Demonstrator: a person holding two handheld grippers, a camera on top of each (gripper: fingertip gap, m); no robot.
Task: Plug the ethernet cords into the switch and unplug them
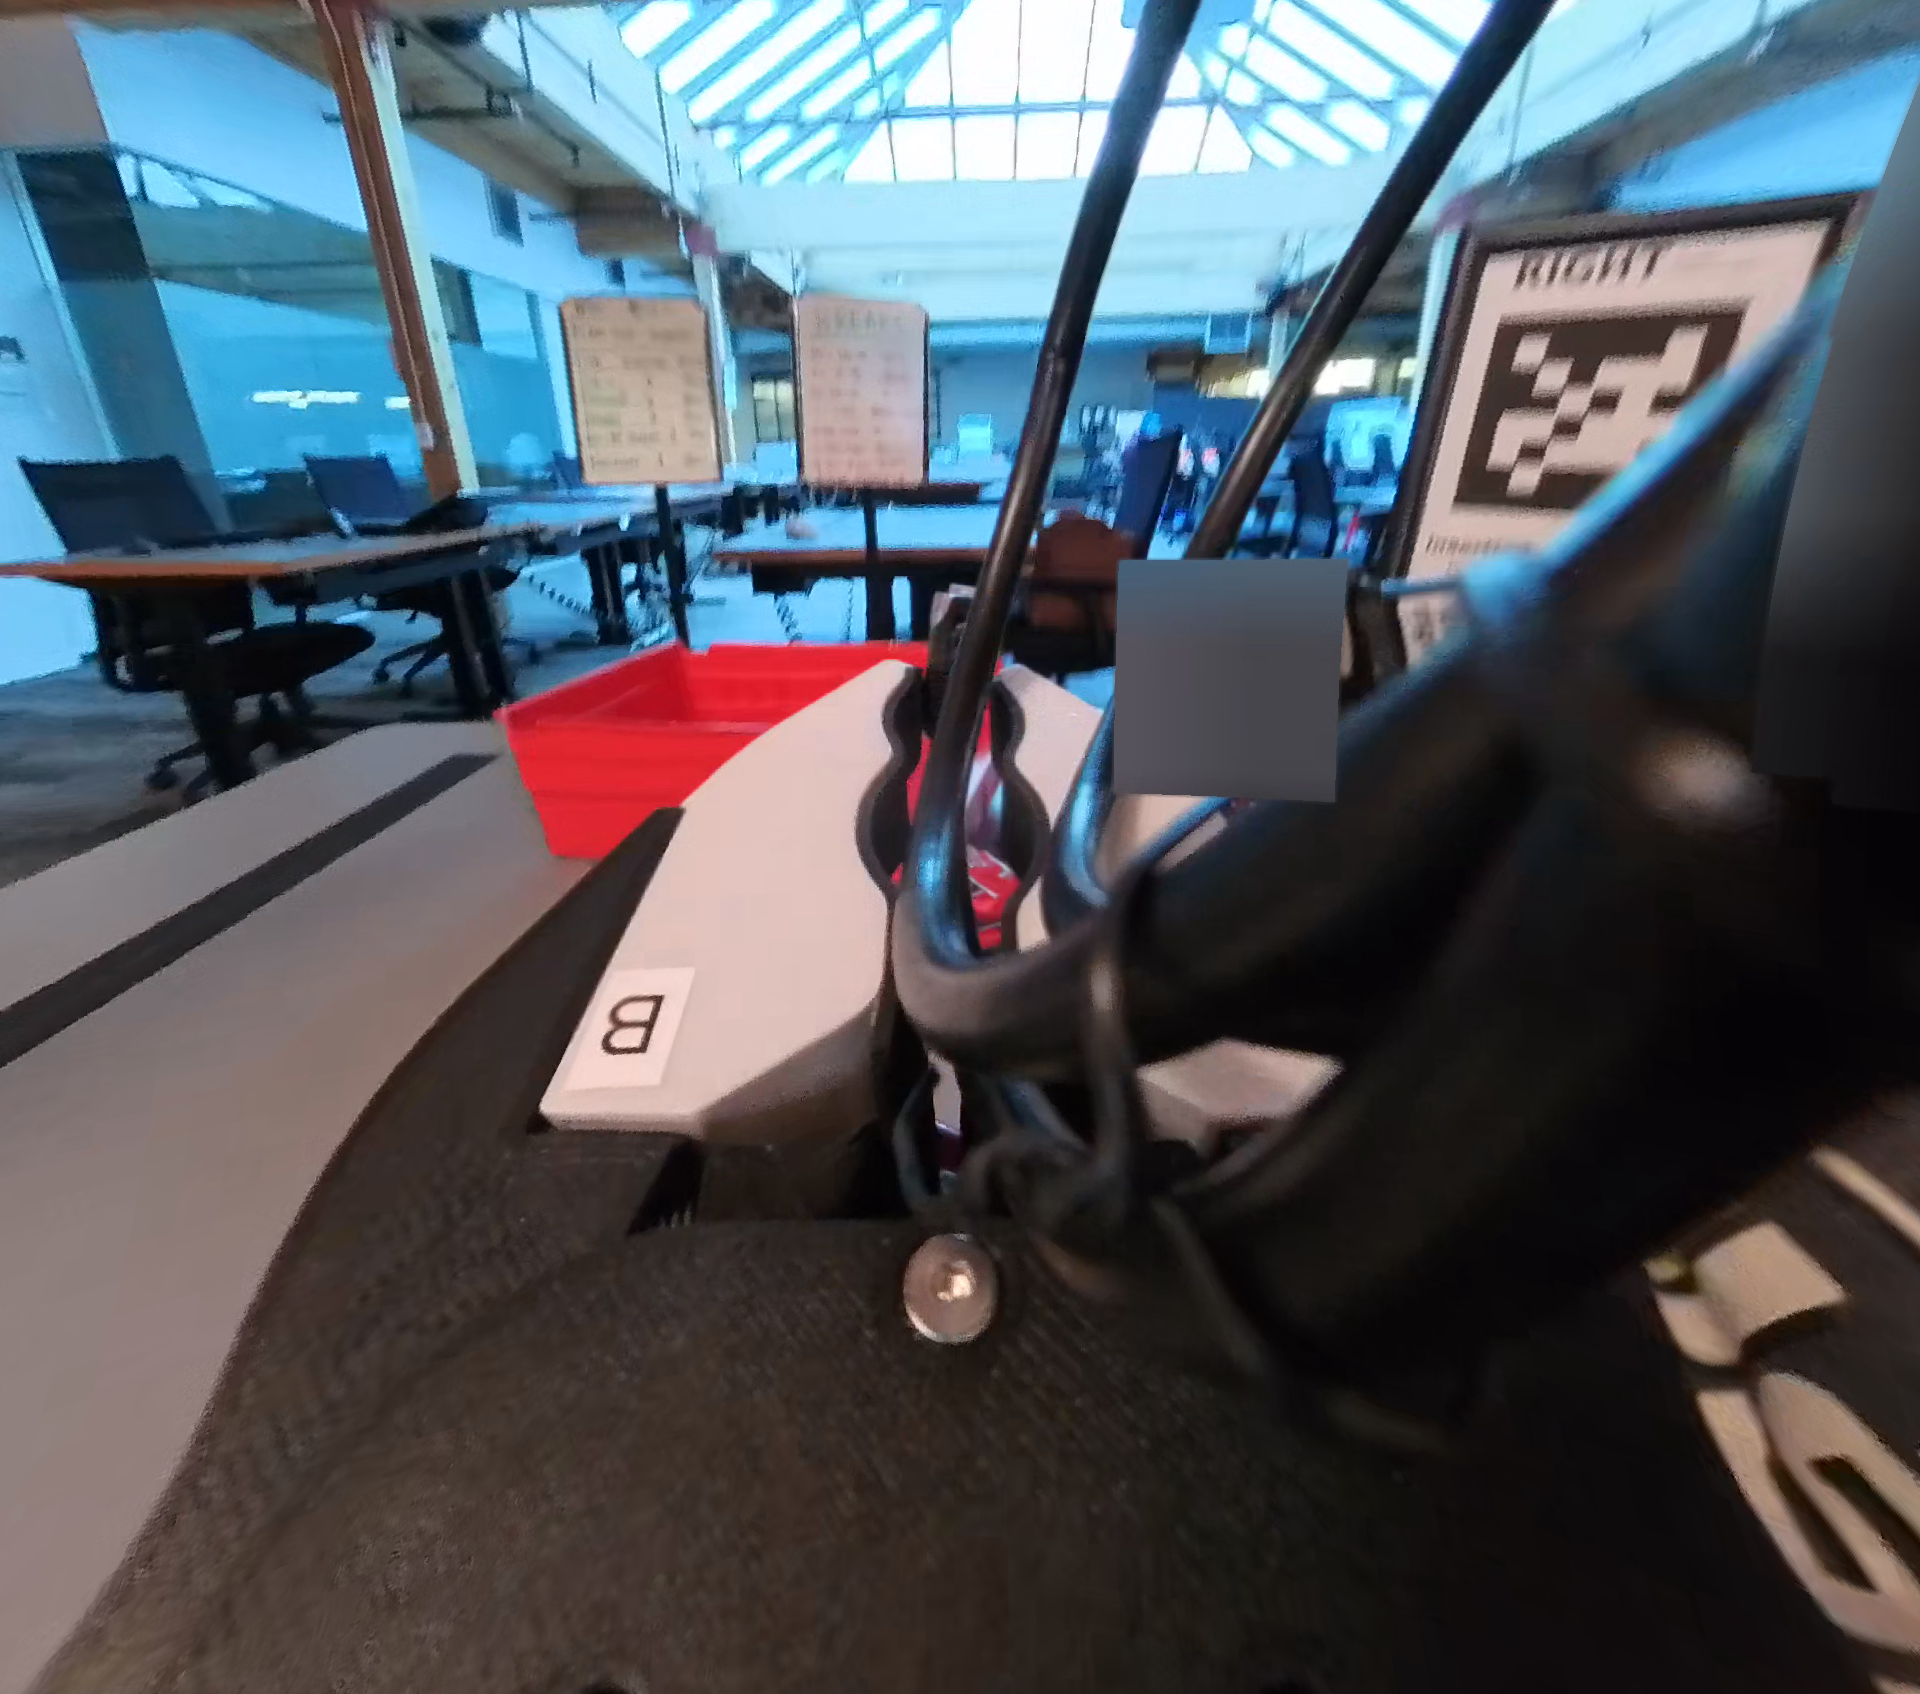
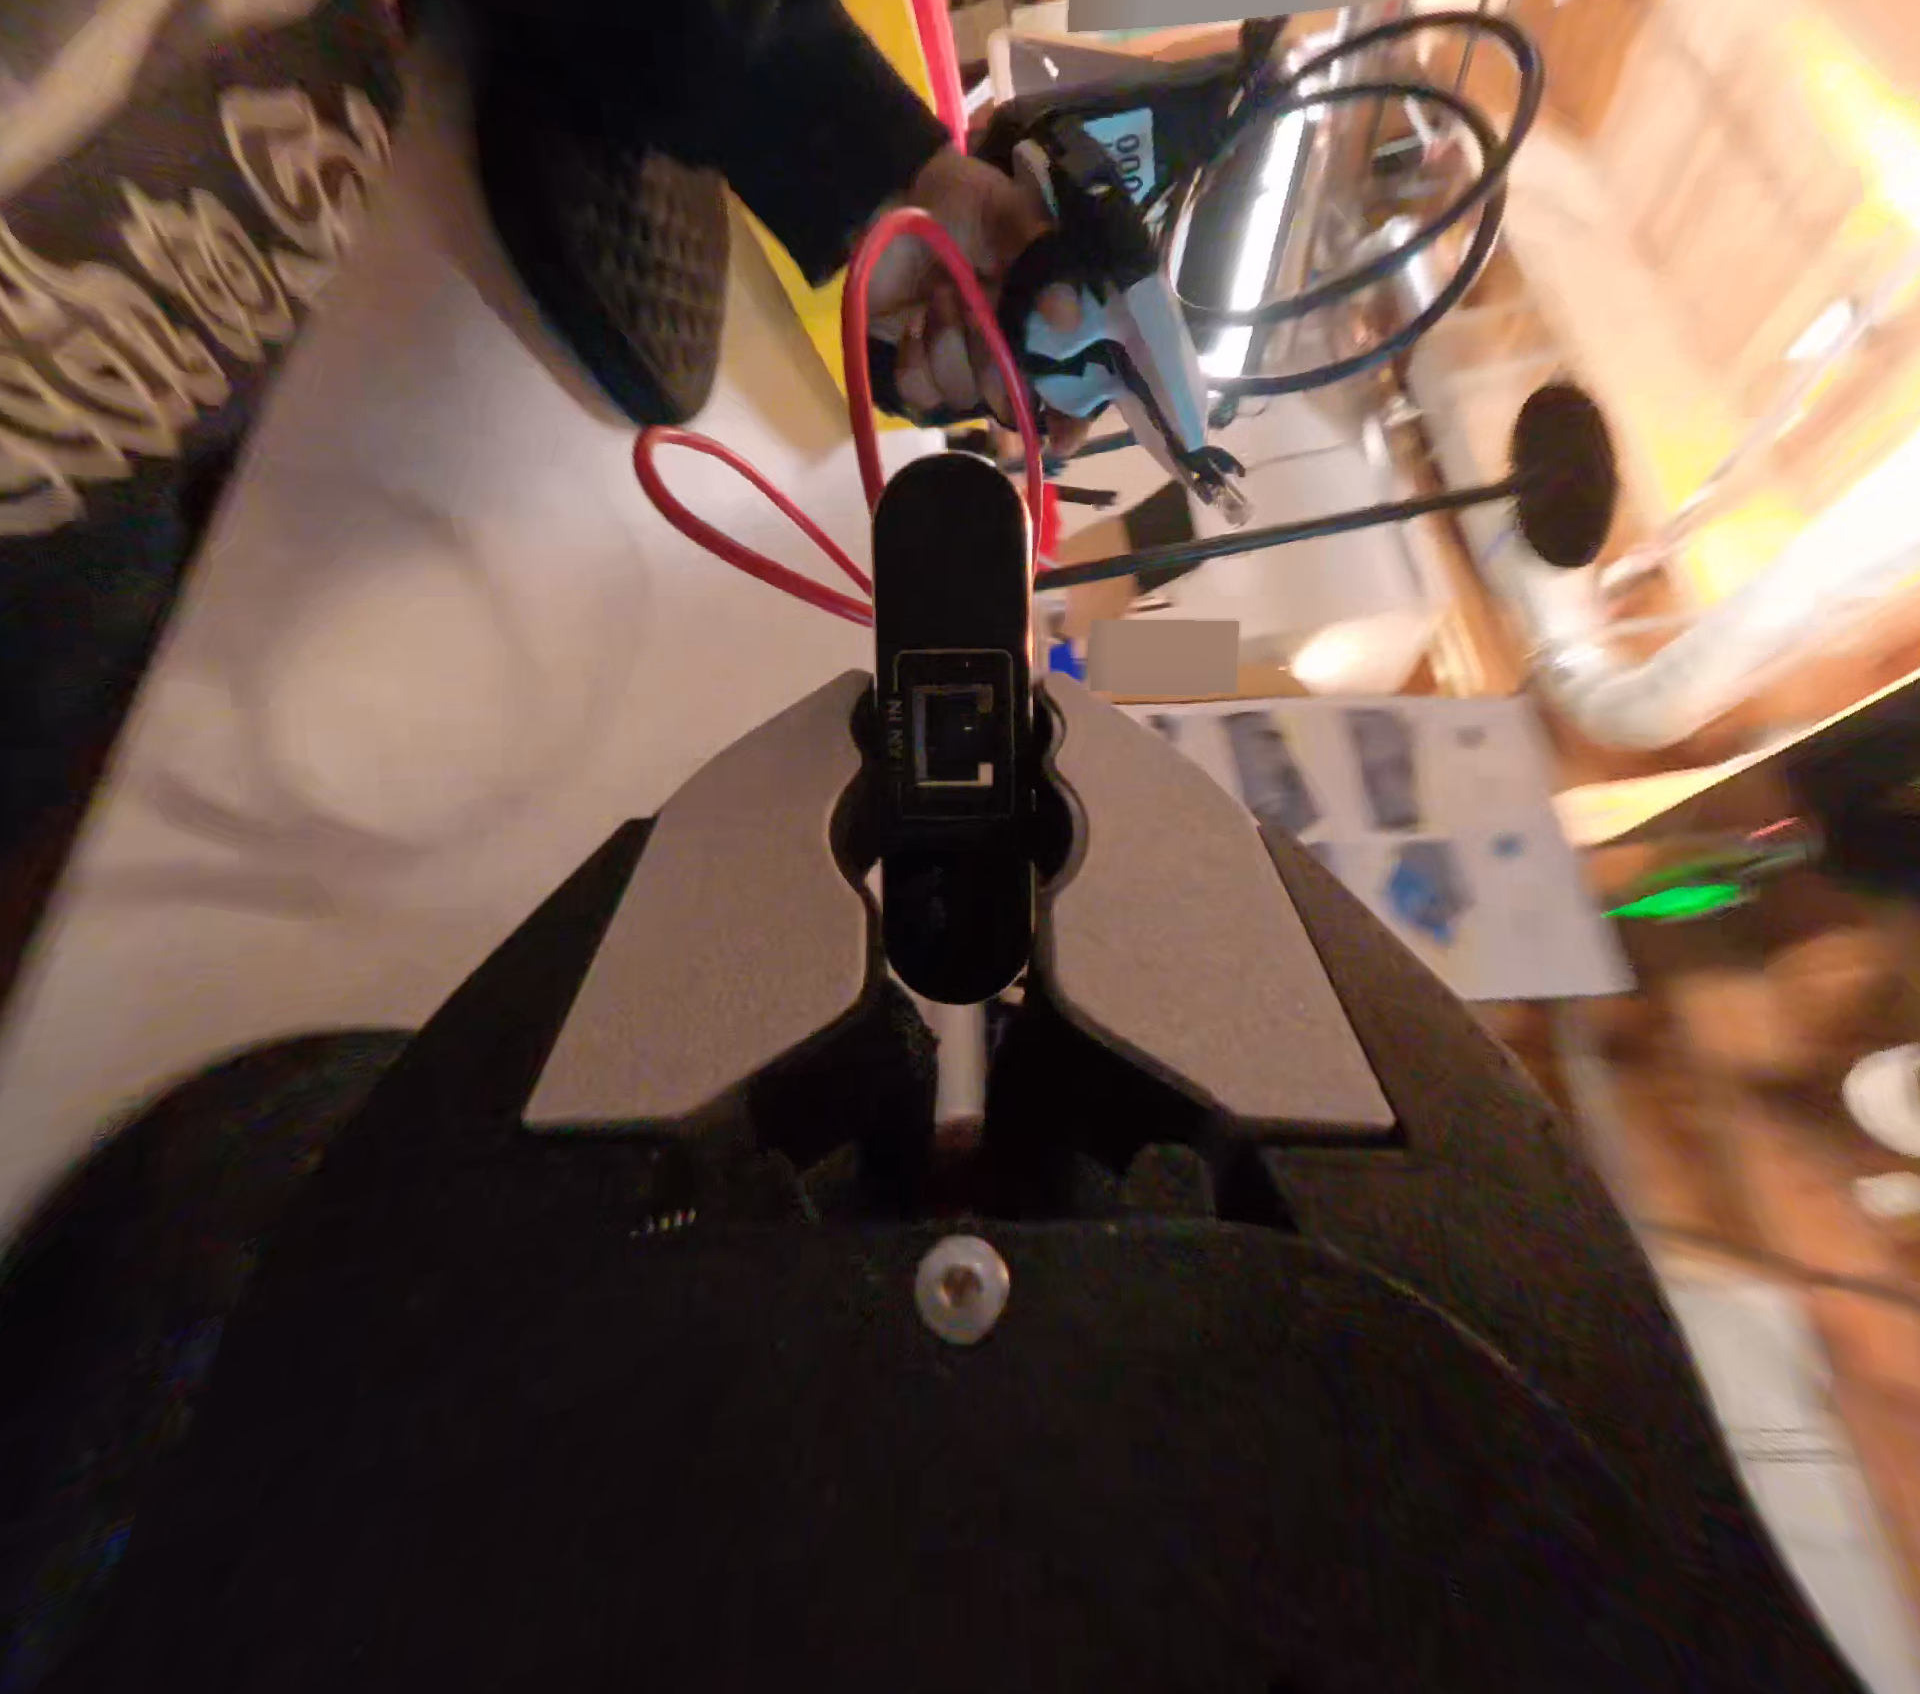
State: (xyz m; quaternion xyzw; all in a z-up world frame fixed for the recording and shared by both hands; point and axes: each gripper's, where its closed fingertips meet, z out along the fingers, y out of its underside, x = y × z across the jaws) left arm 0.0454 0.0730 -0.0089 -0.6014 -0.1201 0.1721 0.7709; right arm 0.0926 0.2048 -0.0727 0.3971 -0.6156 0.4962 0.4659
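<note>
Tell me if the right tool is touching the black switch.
Touching. The right wrist view shows the right tool closed on the black switch, both grey fingers pressed against its sides with no gap.

You are holding a black switch (image 2: 951, 564) that is carrying small pale print beside its port, too fine to make out, while a blue label (image 2: 1127, 158) with digits is showing on the far left gripper (image 2: 1210, 465). In the left wrist view, a white one-letter sticker (image 1: 623, 1026) is sitting on a finger, a checkered marker card (image 1: 1600, 397) is bearing a printed word, and two handwritten boards (image 1: 639, 387) are standing behind, unreadable.
</note>
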